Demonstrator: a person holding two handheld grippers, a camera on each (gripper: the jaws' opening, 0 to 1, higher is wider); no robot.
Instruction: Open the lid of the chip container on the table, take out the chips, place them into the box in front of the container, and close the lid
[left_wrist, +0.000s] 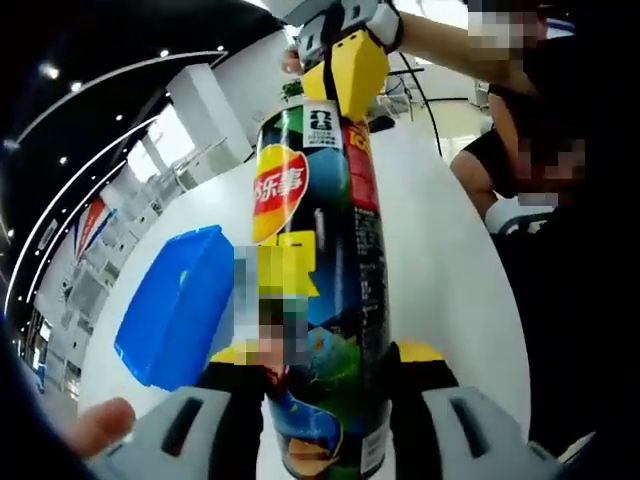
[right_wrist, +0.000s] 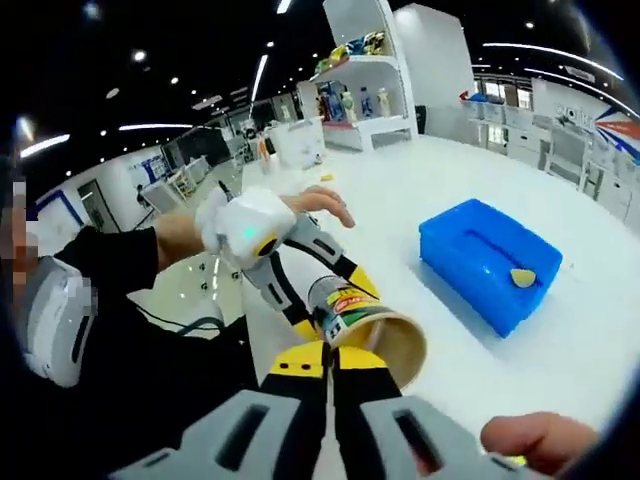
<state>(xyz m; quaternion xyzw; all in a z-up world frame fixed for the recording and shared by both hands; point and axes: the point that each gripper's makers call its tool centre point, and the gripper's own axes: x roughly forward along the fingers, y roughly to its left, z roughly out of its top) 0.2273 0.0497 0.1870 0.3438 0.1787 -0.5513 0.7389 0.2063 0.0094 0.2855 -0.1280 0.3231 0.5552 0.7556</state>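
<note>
1. Left gripper (left_wrist: 325, 400): yellow-padded jaws clamped on the lower body of the tall cylindrical dark-green printed chip container (left_wrist: 320, 300). The container is held in the air above the white worktop (left_wrist: 440, 260).
2. Right gripper (right_wrist: 330, 385): jaws look nearly closed beside the container's open mouth (right_wrist: 385, 340); can't tell whether they pinch its rim or anything else. In the left gripper view it sits at the container's far end (left_wrist: 345, 60).
3. No lid on the mouth in the right gripper view; pale inner wall visible, contents can't be made out.
4. Blue rectangular plastic box (right_wrist: 490, 260) rests on the worktop beyond the mouth, towards its far edge. One small yellow chip (right_wrist: 522, 277) lies on top of the box.
5. Handling judgement: the container is probably a light, stiff tube with a slick printed skin, so it may slip or twist. Best hold is mid-to-lower body, squarely across the diameter. Chips are brittle: tip them out gently or pinch lightly.
</note>
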